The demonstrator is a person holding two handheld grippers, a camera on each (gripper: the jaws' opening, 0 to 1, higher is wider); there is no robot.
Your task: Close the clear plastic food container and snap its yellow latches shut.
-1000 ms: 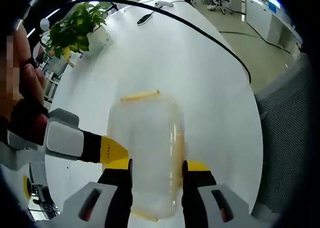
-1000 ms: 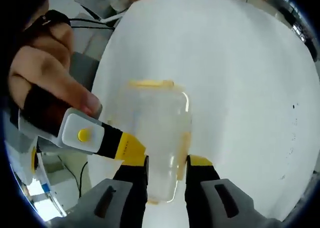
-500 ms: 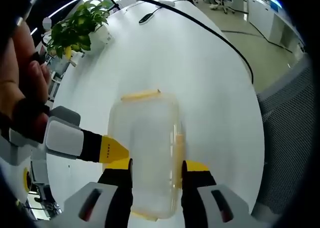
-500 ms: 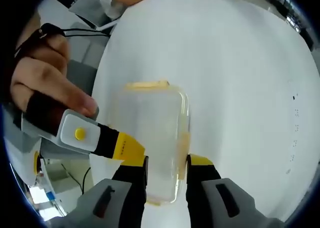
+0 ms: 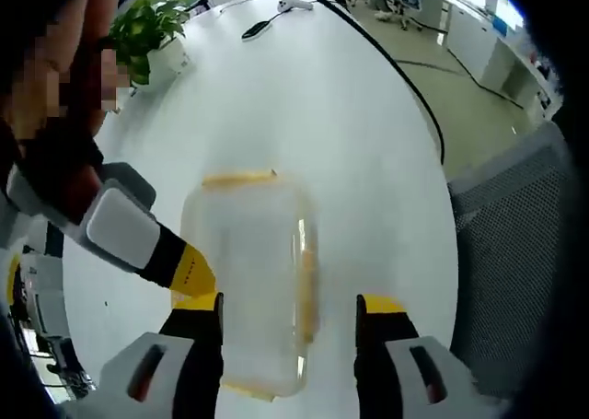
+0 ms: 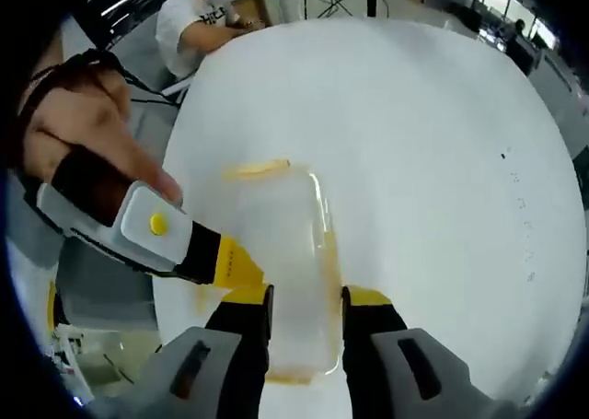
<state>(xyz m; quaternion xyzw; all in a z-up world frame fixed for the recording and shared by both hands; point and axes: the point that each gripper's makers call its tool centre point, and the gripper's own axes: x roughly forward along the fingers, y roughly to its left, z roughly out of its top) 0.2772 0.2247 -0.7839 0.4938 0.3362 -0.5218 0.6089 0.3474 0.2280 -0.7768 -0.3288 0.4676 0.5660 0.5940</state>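
I'm spreading my left gripper (image 5: 288, 322) open lower-centre; right gripper (image 6: 306, 313) is pinching the clear container (image 6: 281, 253), squeezing squarely over its yellow latch (image 6: 331, 253).

Office, round white table (image 5: 368, 143), potted plant (image 5: 152, 32), mesh chair (image 5: 506, 244)

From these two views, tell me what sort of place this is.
Probably an open-plan office or lab: a large round white table with a potted plant, a grey mesh chair beside it, and a person seated at a desk beyond.
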